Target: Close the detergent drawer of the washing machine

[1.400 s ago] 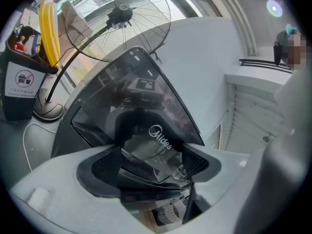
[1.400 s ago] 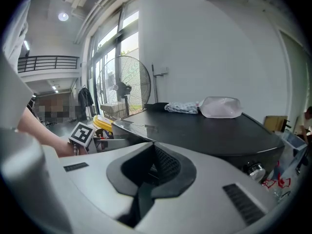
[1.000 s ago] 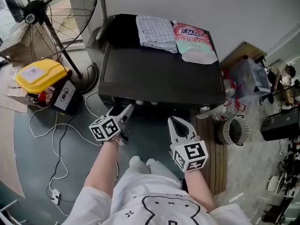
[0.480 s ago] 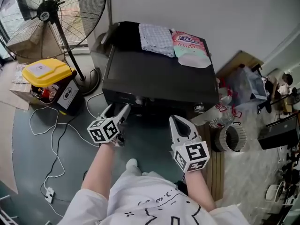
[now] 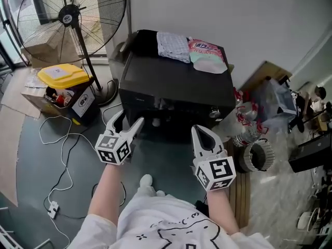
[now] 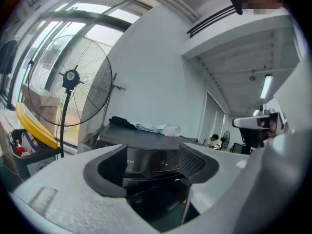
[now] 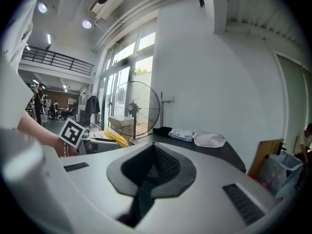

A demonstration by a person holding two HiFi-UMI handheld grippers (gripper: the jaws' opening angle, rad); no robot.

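Note:
The black washing machine (image 5: 176,84) stands against the wall, its front panel facing me. The detergent drawer front (image 5: 136,98) at the panel's left looks flush with the panel, as it also does in the left gripper view (image 6: 135,162). My left gripper (image 5: 127,121) hangs just in front of that corner, not touching it. Its jaws (image 6: 152,165) are wide apart and closing a little, with nothing between them. My right gripper (image 5: 201,133) hovers before the right half of the panel, apart from it. Its pads (image 7: 165,167) meet, and nothing is held.
A folded cloth (image 5: 174,45) and a detergent pouch (image 5: 207,56) lie on the machine's top. To the left stand a pedestal fan (image 5: 67,19) and a yellow-lidded box (image 5: 65,77), with a white cable (image 5: 62,154) trailing on the floor. Bottles and a ribbed hose (image 5: 257,157) crowd the right.
Both grippers have risen and drawn back from the machine's front. The left one has left the drawer corner and rolled so its jaws lie more level.

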